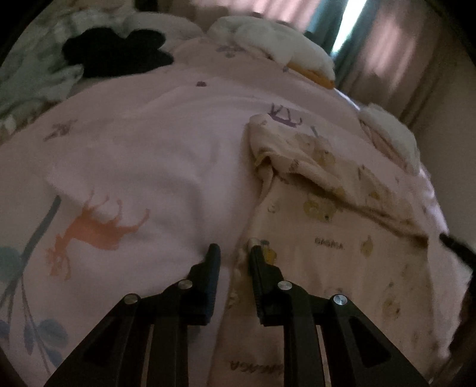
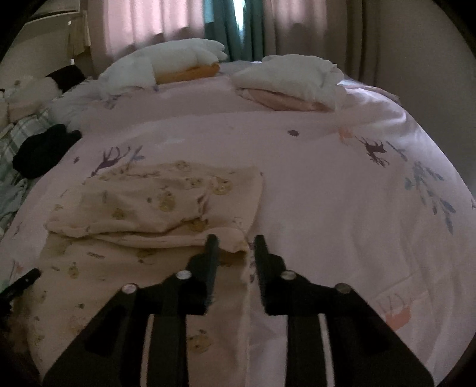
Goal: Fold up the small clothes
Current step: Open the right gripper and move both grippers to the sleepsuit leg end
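Note:
A cream baby garment with yellow animal prints lies on the pink bedsheet, its upper part folded over the lower part. My left gripper hovers at the garment's left edge. Its jaws stand apart, and the hem lies against the right finger without being pinched. In the right wrist view the same garment lies left of centre. My right gripper stands open over its right edge, with the cloth's corner below the gap. The left gripper's tip shows at the left border.
A black piece of clothing lies at the bed's left side by a plaid cloth. White pillows and a white and orange cushion sit at the head. Curtains hang behind. Bare sheet spreads to the right.

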### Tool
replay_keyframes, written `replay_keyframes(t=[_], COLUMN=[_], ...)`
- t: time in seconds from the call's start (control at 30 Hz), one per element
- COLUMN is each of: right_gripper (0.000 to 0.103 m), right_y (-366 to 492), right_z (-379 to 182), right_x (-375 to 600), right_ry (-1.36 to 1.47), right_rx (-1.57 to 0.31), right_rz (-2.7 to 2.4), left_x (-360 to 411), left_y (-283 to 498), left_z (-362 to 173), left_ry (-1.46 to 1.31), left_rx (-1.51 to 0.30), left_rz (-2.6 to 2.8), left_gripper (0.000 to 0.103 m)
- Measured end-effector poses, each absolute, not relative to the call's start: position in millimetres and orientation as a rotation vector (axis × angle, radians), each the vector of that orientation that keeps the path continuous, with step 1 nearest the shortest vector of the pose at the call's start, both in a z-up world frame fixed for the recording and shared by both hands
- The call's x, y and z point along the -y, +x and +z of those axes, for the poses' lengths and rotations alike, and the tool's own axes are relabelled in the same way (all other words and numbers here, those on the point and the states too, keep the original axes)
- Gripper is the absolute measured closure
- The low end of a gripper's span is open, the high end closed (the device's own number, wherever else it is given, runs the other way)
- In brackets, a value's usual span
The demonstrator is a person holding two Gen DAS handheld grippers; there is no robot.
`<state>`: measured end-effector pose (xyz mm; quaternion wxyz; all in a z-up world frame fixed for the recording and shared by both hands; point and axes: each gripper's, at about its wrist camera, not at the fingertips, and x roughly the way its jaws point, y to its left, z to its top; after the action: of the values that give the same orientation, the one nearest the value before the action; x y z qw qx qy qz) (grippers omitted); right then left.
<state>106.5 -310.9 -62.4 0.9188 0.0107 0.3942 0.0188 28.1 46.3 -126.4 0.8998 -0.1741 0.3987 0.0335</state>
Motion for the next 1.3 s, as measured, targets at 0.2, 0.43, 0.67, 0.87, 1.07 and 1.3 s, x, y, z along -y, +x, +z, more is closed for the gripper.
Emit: replay_keyframes(t=[0.2,0.43,0.67,0.87,1.07,1.3], right_gripper=[0.072,0.078,0.090,0.086,0.070,0.061], right_y=[109,133,127,120,93,45], right_z=[-72,-116,-117,-117,-118,-119], right_x=[319,299,310,298,323,328], right_ry=[0.133,0.072,0.113,0.027,0.196,0.283], right_rx=[-0.834,-0.974,-0.962,-0.953,-0.979,-0.962], right_rz=[-0.009,-0.040,-0.040,-0.081,-0.037,0.026], left_x=[-53,-57,-56,-59,-67,-86], left_y=[27,25,26,25,18,-7], left_z=[-131,-133,-133,-134,-134,-139], left_ry=[-0.376,-0.392,-0.382,-0.403,-0.432,-0.571], left_rx=[-0.814,-0.806,-0.803,-0.800,-0.817,-0.838], left_rz=[0.048,0.040,0.043,0.024,-0.063,-0.180], left_gripper=[0.082,0.082,0.082,0.082,0.078,0.076])
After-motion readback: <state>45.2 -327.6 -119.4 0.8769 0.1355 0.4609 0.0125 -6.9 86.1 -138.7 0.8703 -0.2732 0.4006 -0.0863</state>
